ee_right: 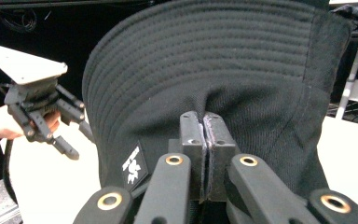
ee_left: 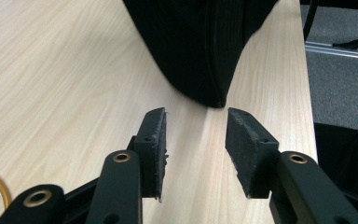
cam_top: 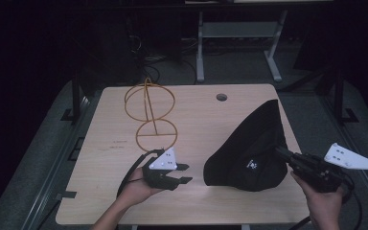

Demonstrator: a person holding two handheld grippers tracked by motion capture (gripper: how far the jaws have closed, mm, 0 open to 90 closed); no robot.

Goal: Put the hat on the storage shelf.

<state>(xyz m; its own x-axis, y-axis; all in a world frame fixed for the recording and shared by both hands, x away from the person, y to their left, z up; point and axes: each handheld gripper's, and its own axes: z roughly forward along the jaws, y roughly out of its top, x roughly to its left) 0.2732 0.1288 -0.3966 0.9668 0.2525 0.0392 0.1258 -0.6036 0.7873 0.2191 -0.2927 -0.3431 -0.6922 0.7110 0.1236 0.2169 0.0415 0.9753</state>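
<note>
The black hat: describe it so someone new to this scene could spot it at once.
On the light wooden table, look at the right half, near the front edge. The black hat rises there in a soft peak, pinched by the right gripper. Its stitched brim and small white logo patch set it apart from the yellow wire stand at the left.

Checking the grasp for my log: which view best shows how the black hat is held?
The right gripper view: the right hand-held gripper has its jaws pinched shut on the black hat. The high view shows the hat whole but the pinch is tiny. The left gripper view shows just its lower edge.
</note>
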